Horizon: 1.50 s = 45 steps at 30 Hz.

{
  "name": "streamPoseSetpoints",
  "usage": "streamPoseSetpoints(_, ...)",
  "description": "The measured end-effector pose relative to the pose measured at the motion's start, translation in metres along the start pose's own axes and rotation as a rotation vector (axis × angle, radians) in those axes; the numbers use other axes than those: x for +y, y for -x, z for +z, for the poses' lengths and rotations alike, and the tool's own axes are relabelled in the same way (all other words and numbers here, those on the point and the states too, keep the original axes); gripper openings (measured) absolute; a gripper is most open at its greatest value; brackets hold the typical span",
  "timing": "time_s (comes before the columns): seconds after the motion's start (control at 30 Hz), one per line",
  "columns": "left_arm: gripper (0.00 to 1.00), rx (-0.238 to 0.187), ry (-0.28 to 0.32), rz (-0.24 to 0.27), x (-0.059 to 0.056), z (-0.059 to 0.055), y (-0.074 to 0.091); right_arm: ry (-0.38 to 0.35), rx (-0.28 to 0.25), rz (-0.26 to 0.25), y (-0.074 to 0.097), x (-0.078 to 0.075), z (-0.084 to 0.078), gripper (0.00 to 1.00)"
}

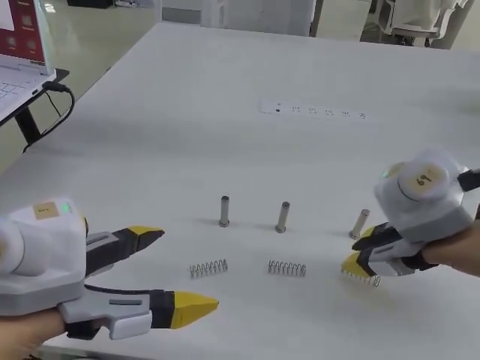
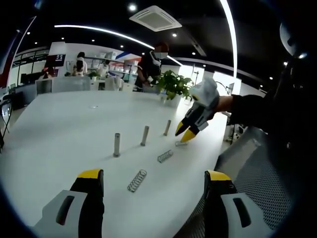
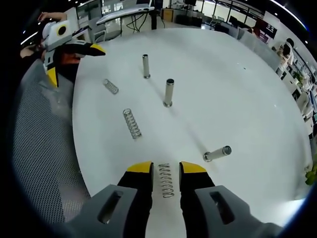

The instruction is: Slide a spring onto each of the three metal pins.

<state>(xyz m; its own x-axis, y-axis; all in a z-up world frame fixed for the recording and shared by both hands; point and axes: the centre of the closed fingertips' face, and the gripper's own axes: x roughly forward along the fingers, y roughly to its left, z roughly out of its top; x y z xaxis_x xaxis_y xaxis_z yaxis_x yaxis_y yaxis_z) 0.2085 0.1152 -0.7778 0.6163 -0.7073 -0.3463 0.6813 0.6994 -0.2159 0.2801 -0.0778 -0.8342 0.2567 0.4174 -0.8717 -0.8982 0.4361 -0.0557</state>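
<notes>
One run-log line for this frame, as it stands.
pins: all three bare | right gripper: open, straddling right spring on table | left gripper: open, hovering | other two springs: lying loose

Left pin (image 1: 224, 211), middle pin (image 1: 283, 217) upright, right pin (image 1: 360, 223) tilted, left spring (image 1: 208, 268), middle spring (image 1: 287, 268) flat, right gripper (image 1: 355, 251) at third spring (image 1: 363, 279)

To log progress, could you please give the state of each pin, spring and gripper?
Left gripper: open.
Right gripper: open.
Left pin: upright, bare.
Middle pin: upright, bare.
Right pin: tilted, bare.
Left spring: lying loose.
Middle spring: lying loose.
Right spring: lying between right gripper's jaws.
</notes>
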Motion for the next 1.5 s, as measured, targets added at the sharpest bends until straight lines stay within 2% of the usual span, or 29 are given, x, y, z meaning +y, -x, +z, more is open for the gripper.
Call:
streamPoseSetpoints(0.7, 0.80, -0.007, 0.002, 0.000, 0.001, 0.001, 0.000, 0.112, 0.151, 0.051, -0.012, 0.005, -0.014, 0.14)
streamPoseSetpoints(1.0, 0.80, -0.010, 0.006, 0.001, 0.001, 0.002, 0.000, 0.144, 0.187, 0.069, -0.017, 0.005, -0.012, 0.13)
streamPoseSetpoints(1.5, 0.80, -0.020, 0.012, 0.005, 0.002, 0.003, 0.000, 0.173, 0.246, 0.095, -0.021, 0.005, -0.017, 0.11)
